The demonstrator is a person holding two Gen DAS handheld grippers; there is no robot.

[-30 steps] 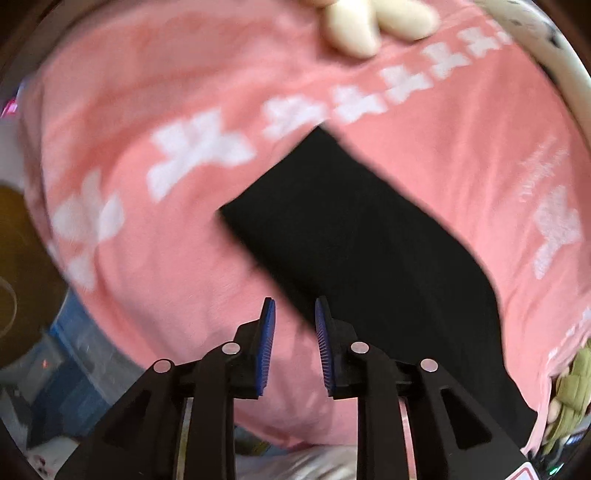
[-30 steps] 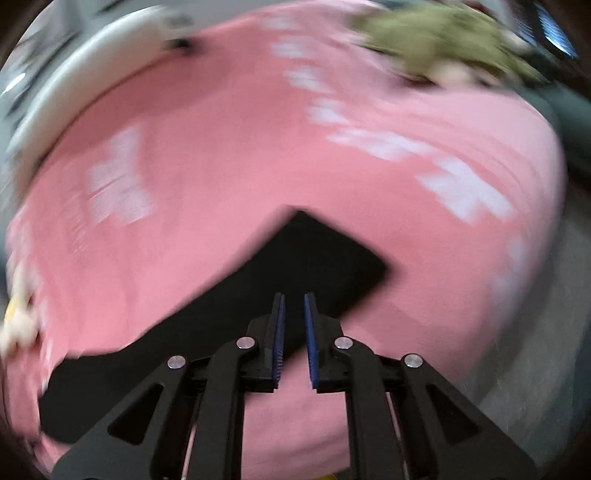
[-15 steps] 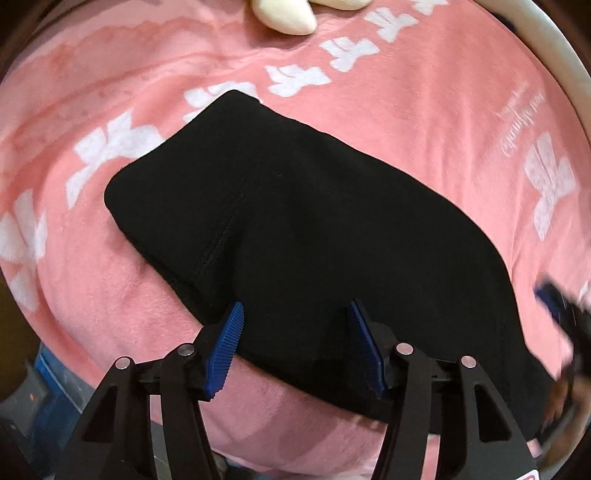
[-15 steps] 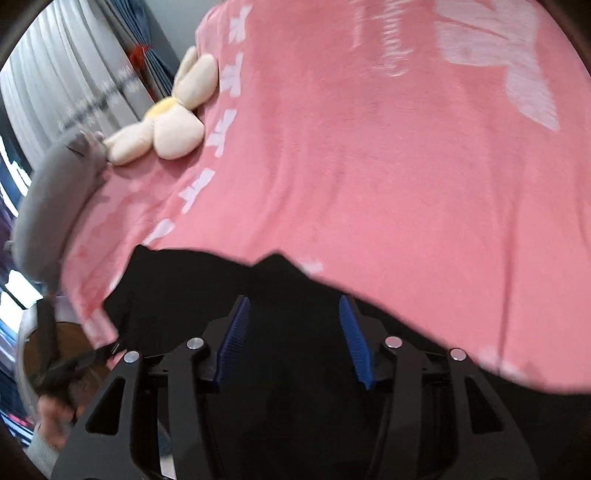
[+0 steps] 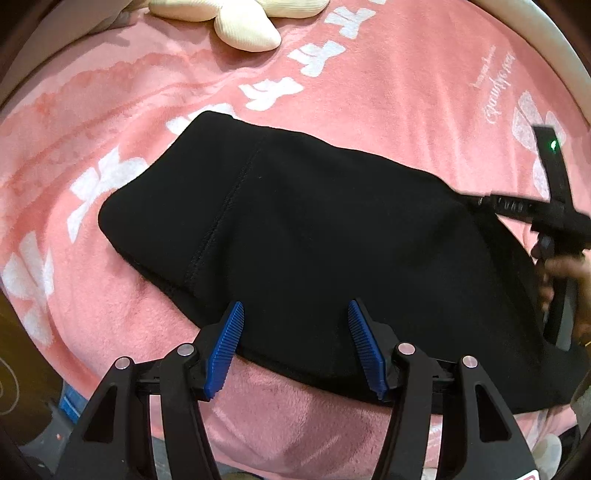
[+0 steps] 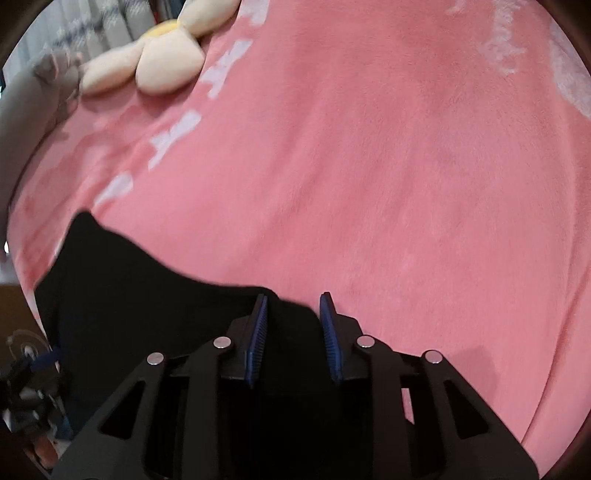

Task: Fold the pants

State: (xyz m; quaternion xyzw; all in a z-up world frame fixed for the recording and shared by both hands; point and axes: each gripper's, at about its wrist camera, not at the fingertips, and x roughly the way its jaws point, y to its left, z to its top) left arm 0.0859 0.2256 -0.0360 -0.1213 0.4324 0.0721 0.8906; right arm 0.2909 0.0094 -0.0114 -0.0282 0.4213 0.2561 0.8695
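Note:
Black pants (image 5: 314, 236) lie folded flat on a pink blanket (image 5: 388, 92). My left gripper (image 5: 295, 308) is open, its blue fingertips spread over the near edge of the pants, holding nothing. My right gripper (image 6: 293, 301) is open over the far edge of the pants (image 6: 147, 314), with cloth between and below its fingers. The right gripper's body also shows at the right edge of the left wrist view (image 5: 554, 210), by the pants' right end.
A cream flower-shaped plush (image 5: 243, 22) lies on the blanket beyond the pants; it also shows in the right wrist view (image 6: 159, 62). The blanket (image 6: 369, 166) has white bow prints. The bed's edge drops off at lower left (image 5: 44, 406).
Both grippers went from nearly shut to open. The pants now lie wider and closer below the left gripper. The right gripper has swung round to the pants' far edge.

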